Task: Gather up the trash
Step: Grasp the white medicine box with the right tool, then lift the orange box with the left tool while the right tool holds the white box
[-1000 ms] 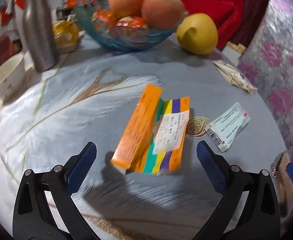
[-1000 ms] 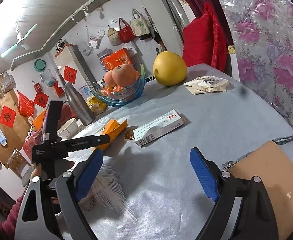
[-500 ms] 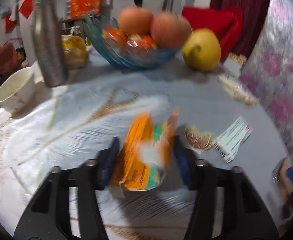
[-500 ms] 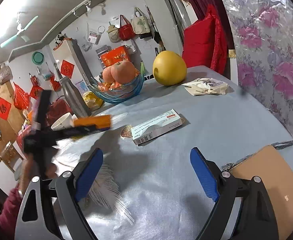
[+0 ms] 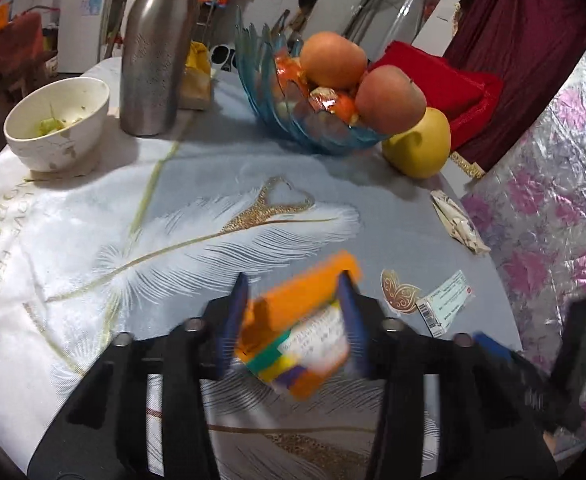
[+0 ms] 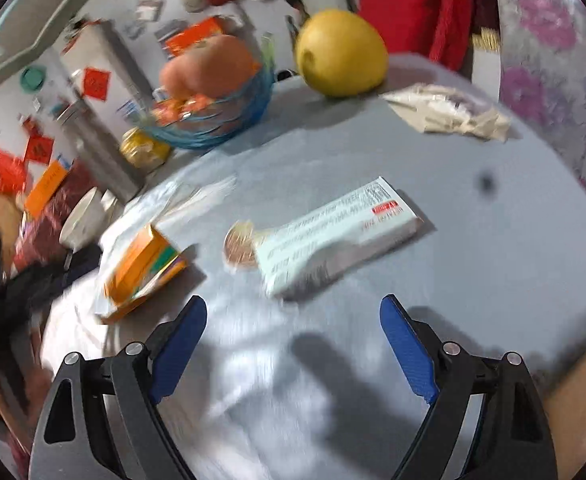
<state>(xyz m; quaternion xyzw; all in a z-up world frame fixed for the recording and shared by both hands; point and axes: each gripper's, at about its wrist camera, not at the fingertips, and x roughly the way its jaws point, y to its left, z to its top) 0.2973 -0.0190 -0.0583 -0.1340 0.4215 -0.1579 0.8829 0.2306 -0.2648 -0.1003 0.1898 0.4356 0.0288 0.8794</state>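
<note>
My left gripper (image 5: 293,312) is shut on an opened orange medicine box (image 5: 299,324) with coloured stripes and a white label, held just above the table; the box also shows in the right wrist view (image 6: 145,272). My right gripper (image 6: 293,336) is open and empty, just short of a white medicine box (image 6: 333,236) that lies on the grey tablecloth; that box also shows in the left wrist view (image 5: 445,304). A crumpled white wrapper (image 6: 449,116) lies further back near the table's right edge.
A blue glass fruit bowl (image 5: 309,120) with apples, a yellow pomelo (image 5: 421,144), a steel bottle (image 5: 153,48) and a white bowl (image 5: 57,124) stand at the back of the round table (image 5: 213,208). A brown board (image 6: 577,412) lies at the right.
My left gripper closed on the orange box and lifted it. My right gripper moved forward toward the white box and stayed open.
</note>
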